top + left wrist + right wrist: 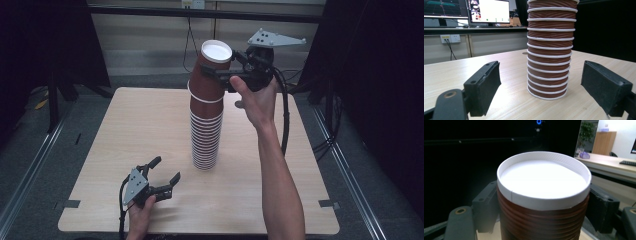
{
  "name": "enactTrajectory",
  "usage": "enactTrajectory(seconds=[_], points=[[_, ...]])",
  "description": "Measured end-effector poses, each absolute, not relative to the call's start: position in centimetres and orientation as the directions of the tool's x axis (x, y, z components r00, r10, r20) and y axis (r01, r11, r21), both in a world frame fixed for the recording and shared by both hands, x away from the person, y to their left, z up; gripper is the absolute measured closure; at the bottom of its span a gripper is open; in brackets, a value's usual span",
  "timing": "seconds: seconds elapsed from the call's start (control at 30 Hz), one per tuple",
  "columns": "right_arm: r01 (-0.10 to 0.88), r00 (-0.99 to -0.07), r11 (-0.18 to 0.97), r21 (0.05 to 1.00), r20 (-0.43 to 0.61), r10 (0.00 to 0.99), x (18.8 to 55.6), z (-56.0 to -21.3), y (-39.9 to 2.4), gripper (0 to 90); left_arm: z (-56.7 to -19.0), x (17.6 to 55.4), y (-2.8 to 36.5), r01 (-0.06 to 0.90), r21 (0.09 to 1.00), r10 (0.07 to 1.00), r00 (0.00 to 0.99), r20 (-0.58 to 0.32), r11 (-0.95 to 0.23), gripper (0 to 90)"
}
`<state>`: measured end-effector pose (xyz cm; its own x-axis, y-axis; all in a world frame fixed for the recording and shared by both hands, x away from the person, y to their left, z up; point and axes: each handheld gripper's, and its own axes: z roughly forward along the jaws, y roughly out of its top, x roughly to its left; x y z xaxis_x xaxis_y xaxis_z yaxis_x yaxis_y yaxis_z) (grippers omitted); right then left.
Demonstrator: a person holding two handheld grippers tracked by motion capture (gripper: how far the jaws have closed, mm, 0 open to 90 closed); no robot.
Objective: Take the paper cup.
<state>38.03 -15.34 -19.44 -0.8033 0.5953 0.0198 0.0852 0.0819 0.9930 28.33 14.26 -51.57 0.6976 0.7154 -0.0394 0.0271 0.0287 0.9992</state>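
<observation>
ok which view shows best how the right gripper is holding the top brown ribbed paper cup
The right gripper view: its jaws press both sides of the top brown ribbed paper cup, upside down, just under the white base rim. The high view shows the right gripper clamping that cup, tilted atop the stack. The left gripper view shows lower stack cups.
</observation>
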Motion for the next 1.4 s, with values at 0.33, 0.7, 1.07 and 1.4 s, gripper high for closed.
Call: enactTrajectory(seconds=[0.33,0.7,1.07,1.4], points=[[0.048,-0.795,0.023,0.999,0.024,0.606,37.6,-18.9,-15.7,23.2,-51.6,28.3,14.3,0.027,0.999,0.716,0.697,-0.039,0.027,15.4],[0.009,-0.785,-0.040,0.999,0.031,0.619,36.9,-18.5,-16.7,23.2,-51.6,28.3,14.3,0.028,0.999,0.716,0.697,-0.040,0.028,15.4],[-0.025,-0.787,-0.084,0.996,0.033,0.616,36.1,-18.3,-17.7,23.2,-51.6,28.3,14.3,0.028,0.999,0.716,0.697,-0.040,0.028,15.4],[-0.032,-0.776,-0.097,0.995,0.036,0.630,35.5,-18.1,-19.4,23.2,-51.6,28.3,14.2,0.027,0.999,0.715,0.698,-0.040,0.030,15.5]])
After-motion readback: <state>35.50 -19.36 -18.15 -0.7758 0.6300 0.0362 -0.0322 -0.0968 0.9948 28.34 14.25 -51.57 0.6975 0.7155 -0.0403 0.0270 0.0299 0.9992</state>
